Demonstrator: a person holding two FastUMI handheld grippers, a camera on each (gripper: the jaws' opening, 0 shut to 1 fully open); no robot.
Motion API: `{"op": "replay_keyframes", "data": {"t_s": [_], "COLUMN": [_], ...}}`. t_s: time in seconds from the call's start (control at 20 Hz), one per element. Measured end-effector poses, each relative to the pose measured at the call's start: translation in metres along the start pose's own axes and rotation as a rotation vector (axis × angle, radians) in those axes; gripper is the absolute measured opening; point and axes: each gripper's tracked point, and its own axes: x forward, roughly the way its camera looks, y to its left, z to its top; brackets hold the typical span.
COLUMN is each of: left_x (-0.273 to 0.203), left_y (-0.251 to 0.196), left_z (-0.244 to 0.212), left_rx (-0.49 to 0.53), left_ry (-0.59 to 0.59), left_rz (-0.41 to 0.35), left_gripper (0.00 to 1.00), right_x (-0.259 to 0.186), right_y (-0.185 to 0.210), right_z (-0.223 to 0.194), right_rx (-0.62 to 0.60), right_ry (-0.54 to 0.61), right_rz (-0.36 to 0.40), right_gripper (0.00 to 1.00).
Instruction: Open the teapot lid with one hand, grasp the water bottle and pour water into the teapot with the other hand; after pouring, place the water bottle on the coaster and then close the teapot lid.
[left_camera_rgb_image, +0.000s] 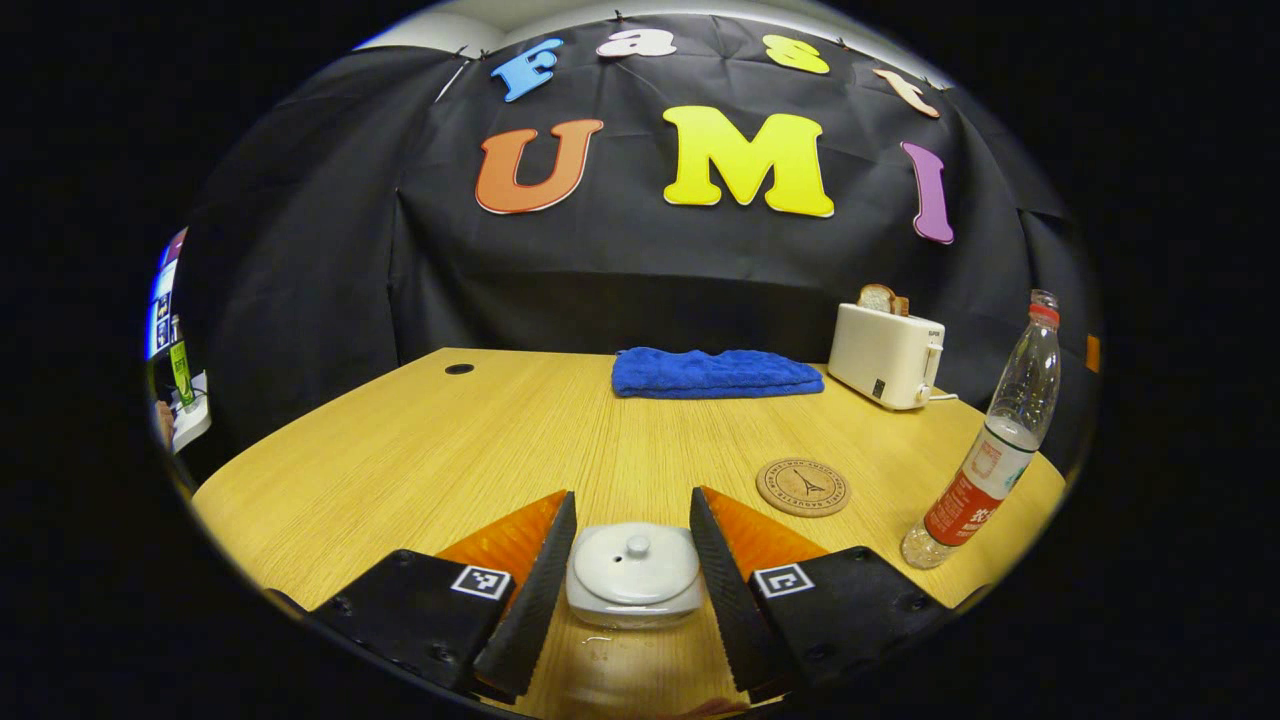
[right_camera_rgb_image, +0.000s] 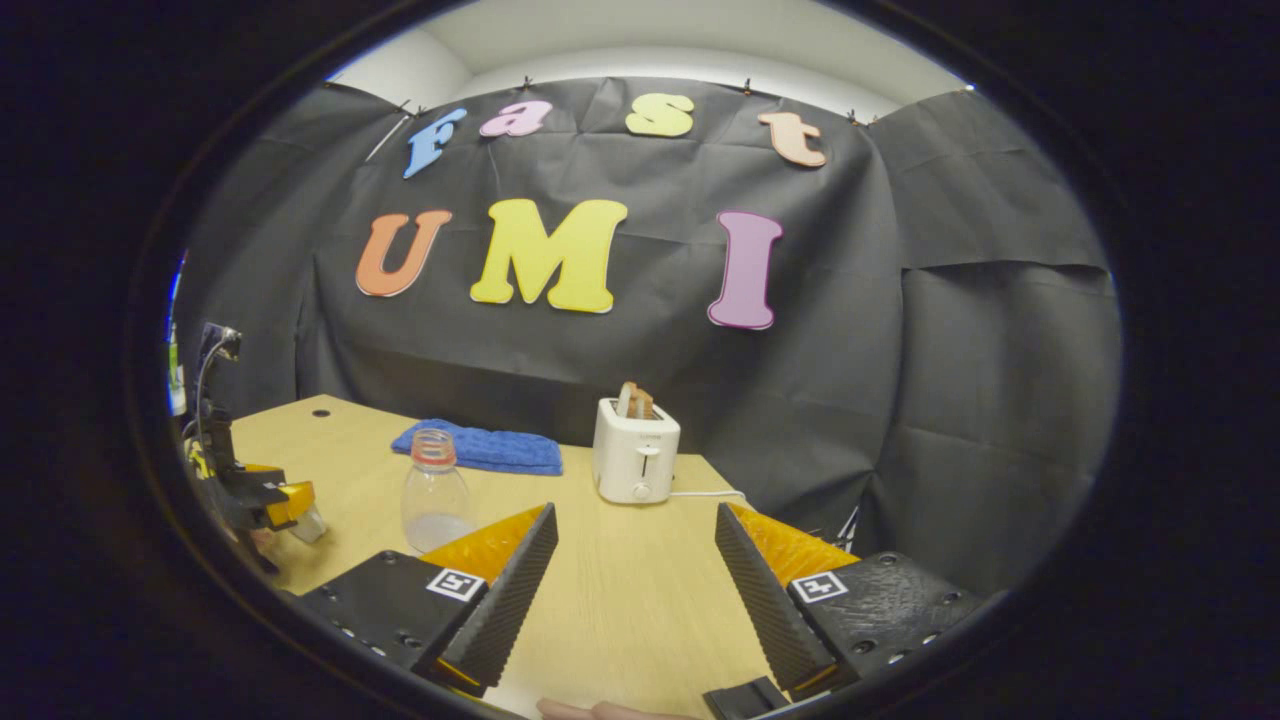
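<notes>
Teapot lid looks glazed, slick, breakable; pinch its small knob. Left claw straddles it, wide. Right claw gapes, empty, beside water bottle.

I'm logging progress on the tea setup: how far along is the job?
Nothing looks done yet. The white ceramic lid sits on the glass teapot, the open left claw straddling it without gripping. The clear plastic water bottle stands uncapped on the wooden table, off the round cork coaster. The right claw is open. All steps remain.

Small, unreadable print on the bottle label, coaster and toaster.
</notes>
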Motion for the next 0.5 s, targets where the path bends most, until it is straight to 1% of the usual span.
{"op": "replay_keyframes", "data": {"t_s": [0.05, 0.1, 0.15, 0.2, 0.35, 0.4, 0.45, 0.5], "left_x": [0.0006, 0.0014, 0.002, 0.0025, 0.0029, 0.0026, 0.0027, 0.0028], "left_y": [0.0005, 0.0015, 0.0032, 0.0036, 0.0065, 0.0085, 0.0096, 0.0103], "left_z": [0.0004, 0.0005, -0.0003, 0.0002, 0.0011, 0.0018, 0.0019, 0.0024], "left_rx": [0.003, 0.005, 0.008, 0.01, 0.018, 0.023, 0.029, 0.039], "left_ry": [-0.009, -0.015, -0.017, -0.022, -0.028, -0.029, -0.031, -0.032], "left_rz": [-0.002, -0.002, 0.005, 0.009, 0.018, 0.022, 0.025, 0.028], "left_gripper": [0.7, 0.65, 0.64, 0.6, 0.55, 0.52, 0.49, 0.45], "right_x": [0.0002, 0.0008, 0.0012, 0.0015, 0.0026, 0.0023, 0.003, 0.0031], "right_y": [0.0006, 0.0019, 0.0026, 0.003, 0.0051, 0.0052, 0.0058, 0.0071], "right_z": [-0.0012, -0.0008, -0.0019, -0.0026, -0.0041, -0.0037, -0.0043, -0.0044], "right_rx": [-0.001, -0.001, -0.001, -0.001, -0.004, -0.003, -0.004, -0.006], "right_ry": [0.002, 0.003, 0.005, 0.007, 0.013, 0.013, 0.014, 0.015], "right_rz": [0.002, 0.004, 0.005, 0.005, 0.007, 0.008, 0.007, 0.008], "right_gripper": [0.98, 0.95, 0.95, 0.98, 0.98, 0.98, 0.95, 0.95]}}
